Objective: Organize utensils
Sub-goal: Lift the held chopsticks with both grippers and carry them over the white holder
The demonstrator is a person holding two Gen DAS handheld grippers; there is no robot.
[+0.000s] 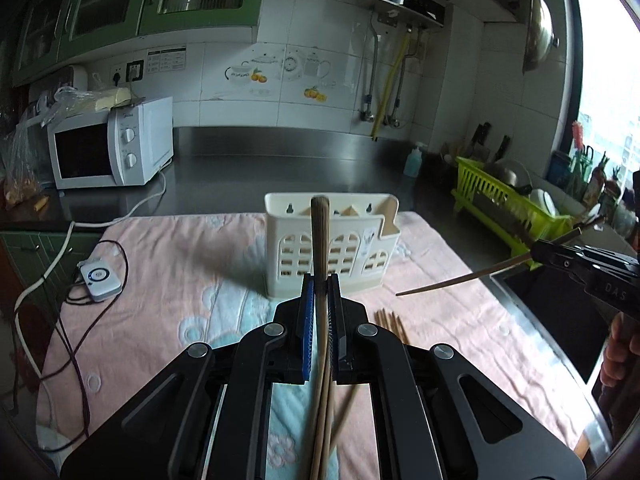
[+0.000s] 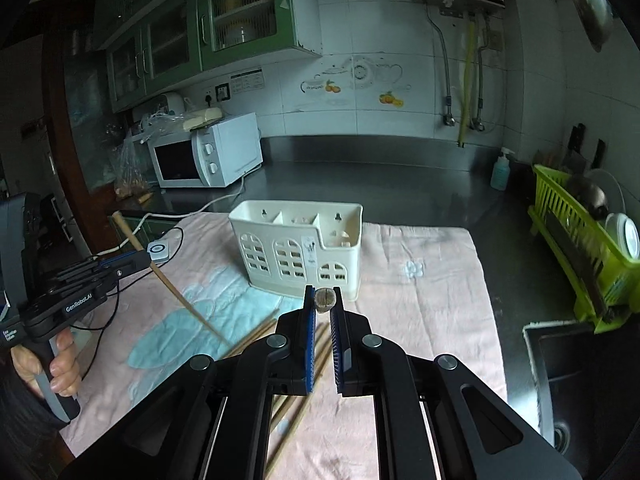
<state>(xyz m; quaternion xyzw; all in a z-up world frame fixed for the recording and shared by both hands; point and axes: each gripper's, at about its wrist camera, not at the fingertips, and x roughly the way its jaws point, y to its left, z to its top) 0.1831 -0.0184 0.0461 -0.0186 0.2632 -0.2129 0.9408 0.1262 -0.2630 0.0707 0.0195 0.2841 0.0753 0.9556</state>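
Clamped in the left gripper (image 1: 320,286), one chopstick (image 1: 319,240) runs lengthwise away from the camera toward the white utensil holder (image 1: 332,248). Right gripper (image 2: 324,298) pinches another chopstick (image 2: 324,299) end-on, tilted downward. Loose chopsticks (image 2: 256,334) lie on the pink towel (image 2: 420,280) covering the steel worktop (image 2: 380,184), microwave (image 2: 208,156) far left. Both hands hover above the towel.
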